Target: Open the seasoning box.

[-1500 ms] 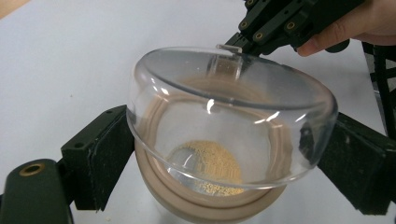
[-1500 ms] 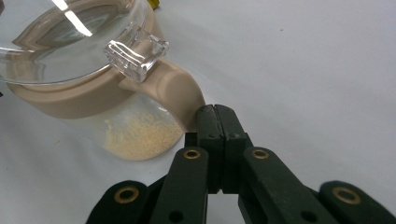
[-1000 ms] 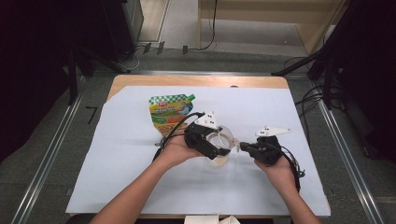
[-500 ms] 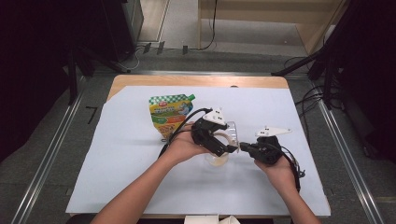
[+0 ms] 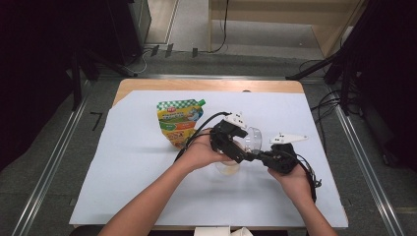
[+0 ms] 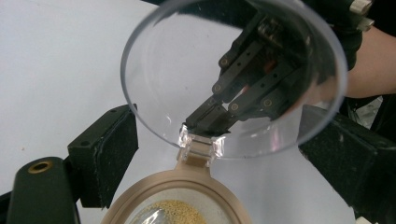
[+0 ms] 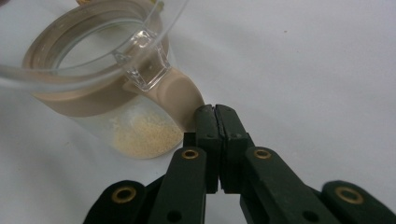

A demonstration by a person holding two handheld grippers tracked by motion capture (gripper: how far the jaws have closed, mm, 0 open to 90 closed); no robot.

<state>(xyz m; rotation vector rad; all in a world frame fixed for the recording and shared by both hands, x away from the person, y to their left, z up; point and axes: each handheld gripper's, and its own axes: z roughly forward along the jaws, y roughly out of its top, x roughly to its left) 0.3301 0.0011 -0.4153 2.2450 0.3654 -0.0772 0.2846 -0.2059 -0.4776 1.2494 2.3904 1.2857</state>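
Since a second ago, the left gripper (image 5: 235, 147) is sitting a little farther toward the table's far edge, and the clear hinged lid (image 5: 253, 139) of the jar (image 5: 227, 168) is now standing swung up and open, where before the gripper was covering it.

No brand on the green, yellow and orange pouch (image 5: 178, 122) is readable; its print is too small to make out. It is lying flat toward the far-left part of the white table cover (image 5: 123, 162), just left of the hands.

Wide bare cover is lying open toward the left edge, the near edge and the far-right corner, so the hands are working near the middle with room on every side.

The jar is standing upright near the table's centre, between the two hands. It is a clear container with a tan collar and a thin layer of pale yellow grains at the bottom (image 7: 144, 133). In the left gripper view the round lid (image 6: 233, 79) is tilting up from its hinge, and the wide-spread padded jaws are flanking it with daylight at each side, pressing on nothing.

The right gripper (image 7: 215, 116) is resting with its jaws closed tip to tip, right against the collar's tan hinge tab (image 7: 180, 100); nothing is showing between them.
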